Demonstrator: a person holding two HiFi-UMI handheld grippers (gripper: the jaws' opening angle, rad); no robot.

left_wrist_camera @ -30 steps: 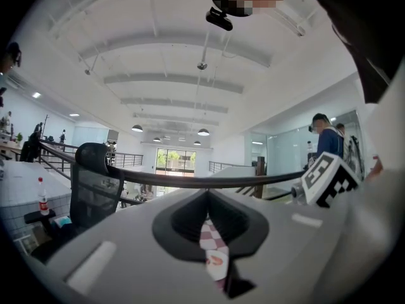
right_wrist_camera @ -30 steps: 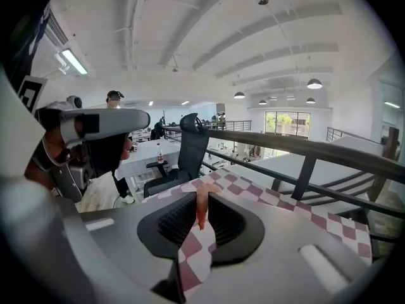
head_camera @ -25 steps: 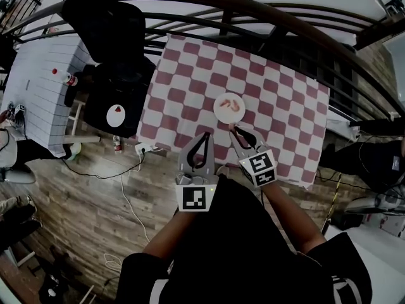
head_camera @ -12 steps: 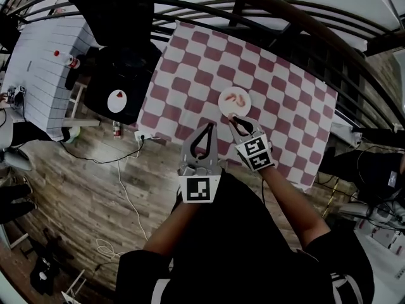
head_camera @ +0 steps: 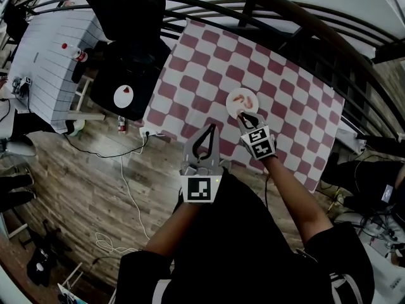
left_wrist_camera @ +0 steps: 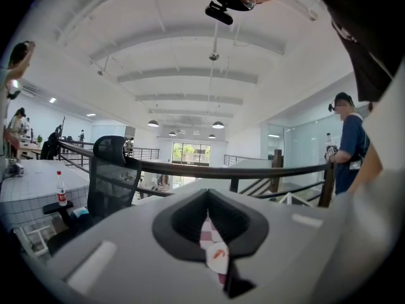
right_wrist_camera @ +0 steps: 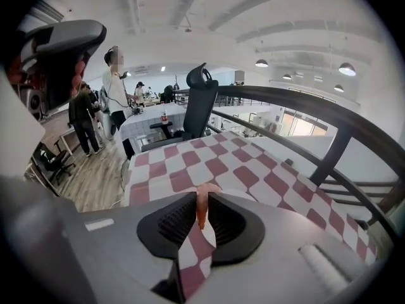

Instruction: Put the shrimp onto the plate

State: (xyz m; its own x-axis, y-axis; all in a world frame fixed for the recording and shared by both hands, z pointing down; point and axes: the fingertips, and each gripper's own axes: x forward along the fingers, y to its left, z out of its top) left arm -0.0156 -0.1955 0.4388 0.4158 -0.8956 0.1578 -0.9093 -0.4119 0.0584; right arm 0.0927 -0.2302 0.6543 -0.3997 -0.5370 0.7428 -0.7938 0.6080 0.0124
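Note:
A white plate (head_camera: 235, 105) lies on the red-and-white checkered table (head_camera: 209, 62), with a pink shrimp (head_camera: 249, 99) on it. My right gripper (head_camera: 242, 115) hovers at the plate's near rim, shut on another shrimp (right_wrist_camera: 201, 206) that stands upright between its pads. Behind that shrimp, the plate's rim (right_wrist_camera: 239, 195) shows. My left gripper (head_camera: 210, 127) hangs to the left of the plate over the table's near edge, shut and holding nothing. Through its thin slit I see the plate (left_wrist_camera: 216, 263) and a shrimp (left_wrist_camera: 218, 253).
A black office chair (head_camera: 126, 49) and a white gridded table (head_camera: 44, 49) with a red-capped bottle (head_camera: 80, 55) stand to the left. A dark curved railing (head_camera: 266, 11) runs behind the table. A power strip with cables (head_camera: 145, 132) lies on the wooden floor. People stand at the far left (right_wrist_camera: 115, 87).
My right gripper has carried the shrimp forward, from short of the plate to its near rim. The left gripper has stayed about where it was.

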